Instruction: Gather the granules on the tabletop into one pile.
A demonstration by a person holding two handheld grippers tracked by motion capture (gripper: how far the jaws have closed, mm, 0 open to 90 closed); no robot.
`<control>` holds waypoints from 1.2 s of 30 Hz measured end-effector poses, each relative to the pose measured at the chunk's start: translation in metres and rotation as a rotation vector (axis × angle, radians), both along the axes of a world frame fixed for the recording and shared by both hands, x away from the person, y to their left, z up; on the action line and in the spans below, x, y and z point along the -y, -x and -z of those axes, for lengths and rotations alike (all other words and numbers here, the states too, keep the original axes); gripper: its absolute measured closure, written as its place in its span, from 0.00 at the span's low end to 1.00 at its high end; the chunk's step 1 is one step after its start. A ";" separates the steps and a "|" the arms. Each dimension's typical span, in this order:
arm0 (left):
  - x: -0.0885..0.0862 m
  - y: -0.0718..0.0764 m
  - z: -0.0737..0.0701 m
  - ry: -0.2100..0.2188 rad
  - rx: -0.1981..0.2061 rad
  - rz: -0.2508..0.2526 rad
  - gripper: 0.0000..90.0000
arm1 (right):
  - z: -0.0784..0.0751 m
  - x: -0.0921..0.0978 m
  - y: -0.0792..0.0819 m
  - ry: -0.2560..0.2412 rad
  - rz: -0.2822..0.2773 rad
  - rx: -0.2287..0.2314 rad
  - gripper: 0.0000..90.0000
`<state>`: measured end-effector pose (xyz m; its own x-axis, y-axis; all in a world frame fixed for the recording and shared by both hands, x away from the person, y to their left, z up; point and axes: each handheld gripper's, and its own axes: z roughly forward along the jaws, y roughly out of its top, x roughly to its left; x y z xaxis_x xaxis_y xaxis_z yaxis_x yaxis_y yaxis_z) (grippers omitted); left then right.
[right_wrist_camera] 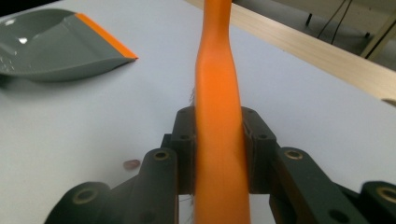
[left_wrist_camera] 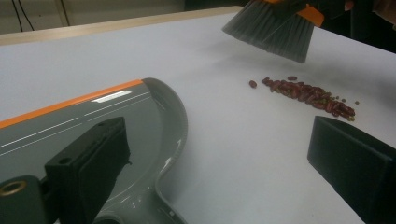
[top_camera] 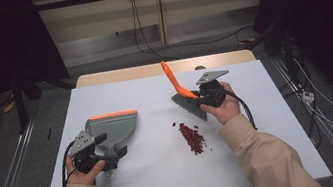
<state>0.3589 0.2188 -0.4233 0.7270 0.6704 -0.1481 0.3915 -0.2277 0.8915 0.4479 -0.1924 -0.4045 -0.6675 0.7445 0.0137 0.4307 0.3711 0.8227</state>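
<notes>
Right gripper (right_wrist_camera: 218, 154) fingers clamp the brush handle (right_wrist_camera: 217, 93); left gripper (left_wrist_camera: 219, 158) fingers gape beside the dustpan (left_wrist_camera: 140, 121).

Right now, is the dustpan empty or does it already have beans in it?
Empty. The dustpan shows a bare grey tray in the left gripper view, and the red beans lie in a line on the table, apart from it.

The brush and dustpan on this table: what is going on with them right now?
A person is sweeping up with a two-jaw gripper in each hand. The right gripper is shut on the orange handle of the brush, whose grey bristles hang just above and behind a small pile of red beans on the white table. The left gripper, jaws apart, sits at the handle of the grey dustpan, which lies flat and empty.
</notes>
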 end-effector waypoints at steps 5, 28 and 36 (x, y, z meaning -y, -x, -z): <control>0.000 -0.001 0.000 -0.002 -0.003 -0.002 0.06 | 0.006 -0.003 -0.006 0.038 -0.053 0.030 0.79; 0.000 -0.001 0.001 -0.006 -0.003 -0.003 0.06 | 0.019 -0.025 -0.010 0.162 -0.286 0.100 0.79; 0.000 -0.001 0.001 -0.004 -0.001 -0.010 0.06 | 0.019 -0.030 -0.002 0.183 -0.373 0.078 0.79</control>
<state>0.3596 0.2186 -0.4243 0.7202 0.6782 -0.1458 0.3946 -0.2277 0.8902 0.4497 -0.1629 -0.4234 -0.8855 0.4372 -0.1573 0.1785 0.6328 0.7534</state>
